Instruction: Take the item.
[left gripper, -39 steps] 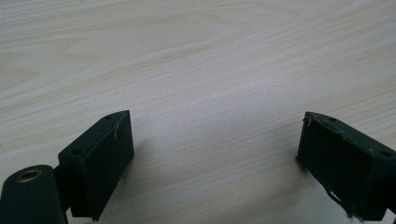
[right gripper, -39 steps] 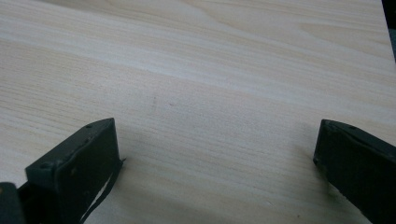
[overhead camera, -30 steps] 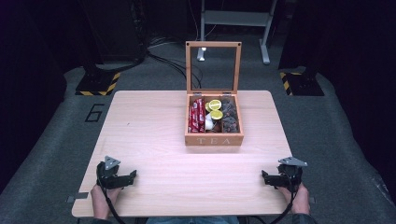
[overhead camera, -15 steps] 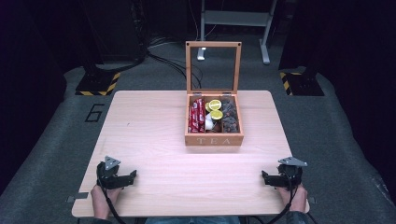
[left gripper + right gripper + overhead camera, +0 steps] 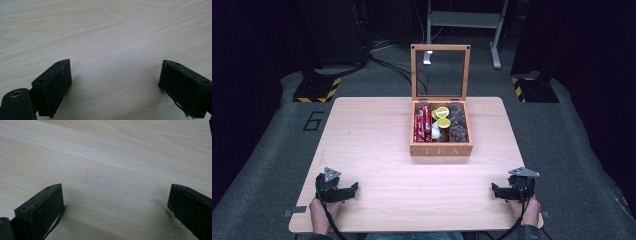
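Grippers are shown resting low on the pale wooden table (image 5: 377, 145). The left black two-jaw gripper (image 5: 343, 190) is placed at seven o'clock near the table's front edge; in the left gripper view (image 5: 115, 80) its jaws are spread wide over bare wood, nothing held. The right black two-jaw gripper (image 5: 502, 191) is placed at five o'clock; in the right gripper view (image 5: 116, 205) its jaws are likewise spread and empty. The open wooden tea box (image 5: 441, 149), its glass lid raised upright, is seen at twelve o'clock, well apart from both; red packets, yellow-topped capsules and dark sachets are held in its three compartments.
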